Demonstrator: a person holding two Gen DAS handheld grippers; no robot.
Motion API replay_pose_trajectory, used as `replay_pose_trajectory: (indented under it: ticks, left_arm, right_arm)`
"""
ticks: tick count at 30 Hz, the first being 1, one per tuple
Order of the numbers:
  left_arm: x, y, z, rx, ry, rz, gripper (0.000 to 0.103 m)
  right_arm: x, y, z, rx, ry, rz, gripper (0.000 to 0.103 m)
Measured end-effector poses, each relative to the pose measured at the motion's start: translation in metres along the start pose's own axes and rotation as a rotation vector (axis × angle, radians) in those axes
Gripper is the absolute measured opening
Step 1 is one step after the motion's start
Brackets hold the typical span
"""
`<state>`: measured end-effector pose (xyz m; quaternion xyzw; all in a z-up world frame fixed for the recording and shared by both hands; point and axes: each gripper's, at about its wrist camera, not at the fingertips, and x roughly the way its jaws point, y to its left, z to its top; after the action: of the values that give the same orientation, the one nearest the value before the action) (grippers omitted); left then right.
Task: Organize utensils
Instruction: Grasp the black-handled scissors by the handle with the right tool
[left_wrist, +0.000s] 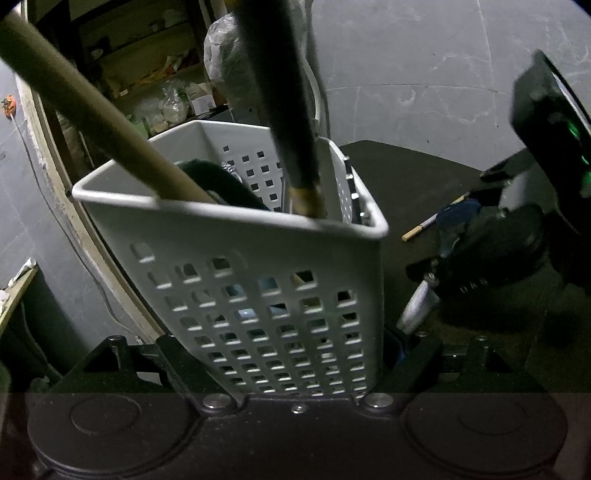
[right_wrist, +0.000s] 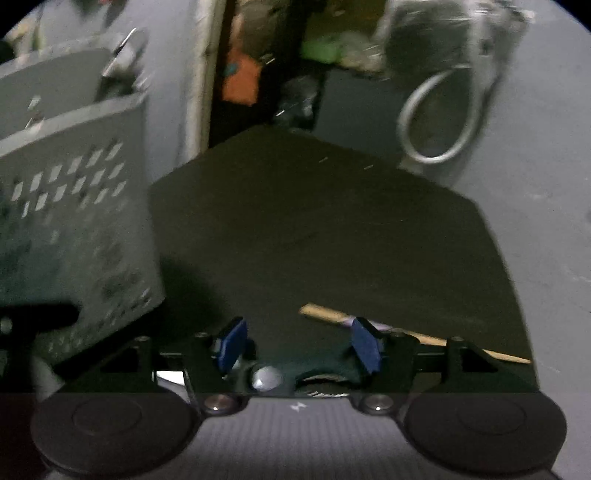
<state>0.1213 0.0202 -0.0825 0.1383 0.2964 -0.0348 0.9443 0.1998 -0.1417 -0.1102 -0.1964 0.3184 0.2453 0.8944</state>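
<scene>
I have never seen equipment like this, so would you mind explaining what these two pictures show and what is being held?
There is no robot here: a person holds a pair of two-finger tongs in each hand, and each has a wide-angle camera looking forward along its fingers.

The left camera's picture shows the left tongs closed on a white perforated basket. A pale wooden handle and a dark handle stand in it.

The right camera's picture shows the right tongs open and empty, their blue pads apart, above a dark tabletop. A wooden stick lies there, partly behind the right-hand pad. This picture is blurred.
</scene>
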Motion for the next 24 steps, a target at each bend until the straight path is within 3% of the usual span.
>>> replay_pose_trajectory:
  ticks: [14,21,24]
  left_arm:
    - [0.0,0.005,-0.007,0.007,-0.006,-0.02,0.084]
    - [-0.001,0.01,-0.007,0.007,-0.008,-0.029,0.084]
    - [0.0,0.01,-0.007,0.008,-0.008,-0.03,0.084]
  right_arm:
    - [-0.054,-0.015,-0.053,-0.043,0.043,-0.006,0.076]
    - [-0.063,-0.029,-0.057,-0.039,0.104,-0.113,0.076]
    - [-0.071,-0.031,-0.049,0.02,0.096,-0.063,0.076]
